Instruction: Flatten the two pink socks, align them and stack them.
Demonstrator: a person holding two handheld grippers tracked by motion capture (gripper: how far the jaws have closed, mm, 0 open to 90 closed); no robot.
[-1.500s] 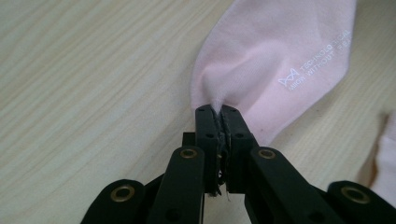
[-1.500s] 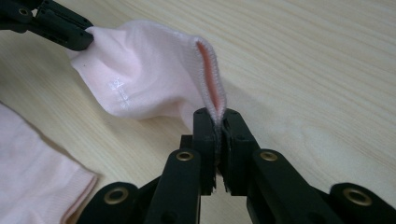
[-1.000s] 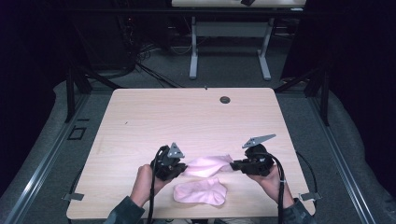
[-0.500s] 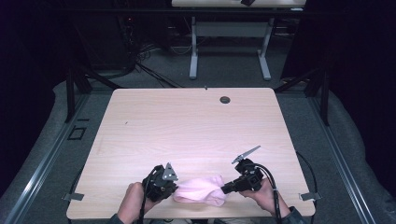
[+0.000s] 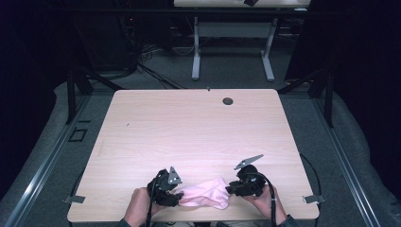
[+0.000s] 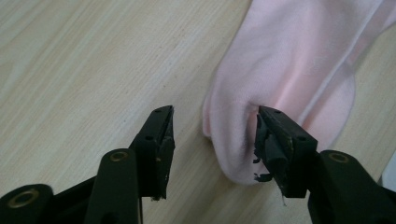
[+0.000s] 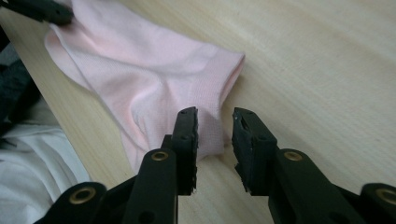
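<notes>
So your pink cloth (image 5: 208, 193) is sitting bunched up at the near edge of the desk (image 5: 198, 127), right between your two hands, and part of it looks like it droops toward the edge on your right side. Your left gripper (image 5: 171, 195) is down at the cloth's left end, and in the left gripper view its jaws are spread wide, with one jaw over bare wood and the other pressed right up against the rounded fold of the fabric (image 6: 280, 79), so it isn't pinching anything. Your right gripper (image 5: 232, 189) is at the opposite end; in the right gripper view its jaws have a narrower gap, parted but not clamped, with the hemmed edge of the cloth (image 7: 154, 74) lying just in front of and under one jaw, the other jaw over bare desk. You can also spot the tip of your left gripper touching the far corner of the cloth at the top left of that view. Farther back on the desk there's a small round dark grommet (image 5: 228, 101), well apart from everything, plus another desk frame (image 5: 231, 47) standing on the floor behind.
</notes>
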